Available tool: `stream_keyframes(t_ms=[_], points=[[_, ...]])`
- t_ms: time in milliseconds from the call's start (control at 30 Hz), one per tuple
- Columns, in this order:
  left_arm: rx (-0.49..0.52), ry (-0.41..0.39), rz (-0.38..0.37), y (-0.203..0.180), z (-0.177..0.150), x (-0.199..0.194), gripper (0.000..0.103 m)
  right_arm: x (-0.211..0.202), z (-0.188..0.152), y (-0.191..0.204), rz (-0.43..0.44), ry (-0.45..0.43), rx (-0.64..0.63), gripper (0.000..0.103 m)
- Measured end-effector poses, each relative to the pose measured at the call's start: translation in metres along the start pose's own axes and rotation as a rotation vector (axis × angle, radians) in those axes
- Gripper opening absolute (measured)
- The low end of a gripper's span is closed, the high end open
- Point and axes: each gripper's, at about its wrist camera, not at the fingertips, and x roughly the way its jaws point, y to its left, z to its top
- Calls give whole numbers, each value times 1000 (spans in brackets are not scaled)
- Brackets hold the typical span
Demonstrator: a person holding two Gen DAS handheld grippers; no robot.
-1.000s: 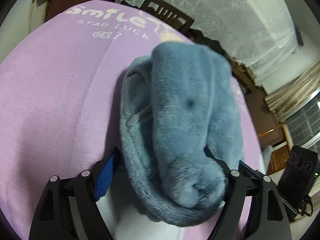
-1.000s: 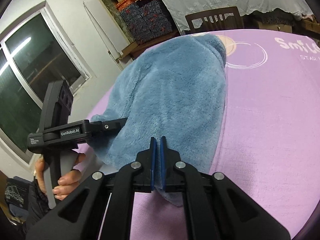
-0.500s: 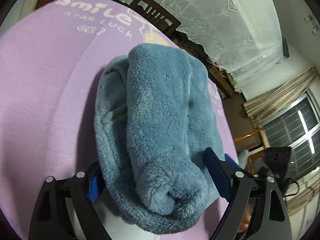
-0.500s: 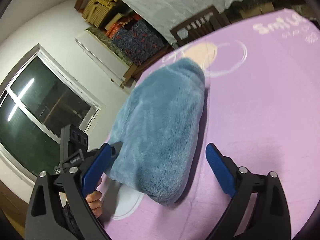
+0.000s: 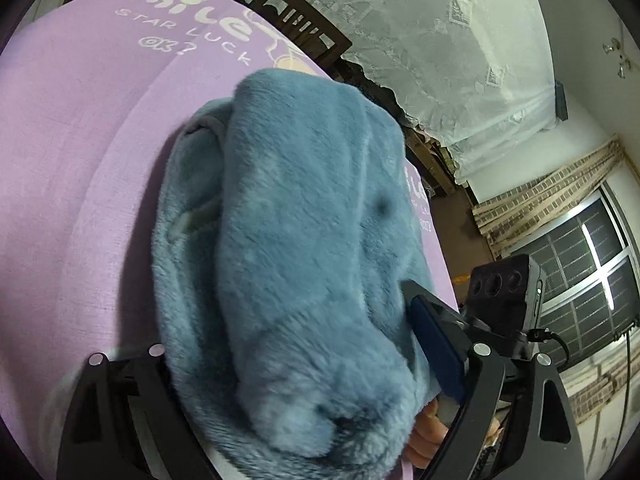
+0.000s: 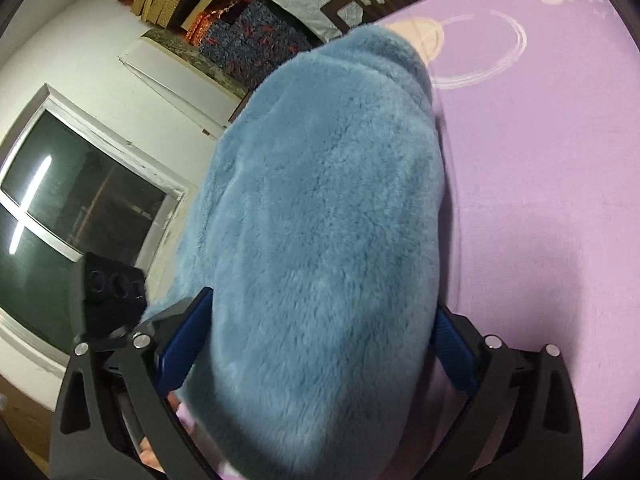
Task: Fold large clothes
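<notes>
So both grippers are spread wide around the same folded blue fleece garment (image 5: 304, 248), which lies in a thick bundle on the purple cloth (image 5: 72, 168). Left gripper (image 5: 296, 356) straddles the near rolled end, the fleece filling the gap between its fingers. Right gripper (image 6: 320, 344) has just been opening and now brackets the bundle; can't tell if the pads press on it.
</notes>
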Motion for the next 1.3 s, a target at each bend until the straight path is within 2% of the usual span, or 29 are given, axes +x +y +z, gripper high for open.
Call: stream_keyframes(t_ms=[100,167,233,433,567,700,800,1100,1300], points=[[28,-1,38,-6,-3,3,84,3,-1,-3,37,-4,-5,76],[46,-7,55,-10,-6,3,82,2,-1,-4,49,-8,-8,69],[49,-13,37,-12,-7,1,79,-1,-2,-4,63,-16,-16,62],[59,-23,-30,-19,-10,-10,72,-11,1,1,126,-38,-17,56],[121,-40,-83,-44,-16,-22,68,-34,-2,4,158,-66,-23,56],[217,-61,-122,-81,-32,-35,68,-78,-12,18,177,-141,-55,56],[298,-58,-165,-123,-54,-38,69,-122,-26,23,168,-208,-72,56],[488,33,-281,-244,-132,-13,69,-283,-95,7,45,-393,-99,56],[559,92,-345,-299,-178,21,69,-369,-136,-17,-41,-489,-75,56]])
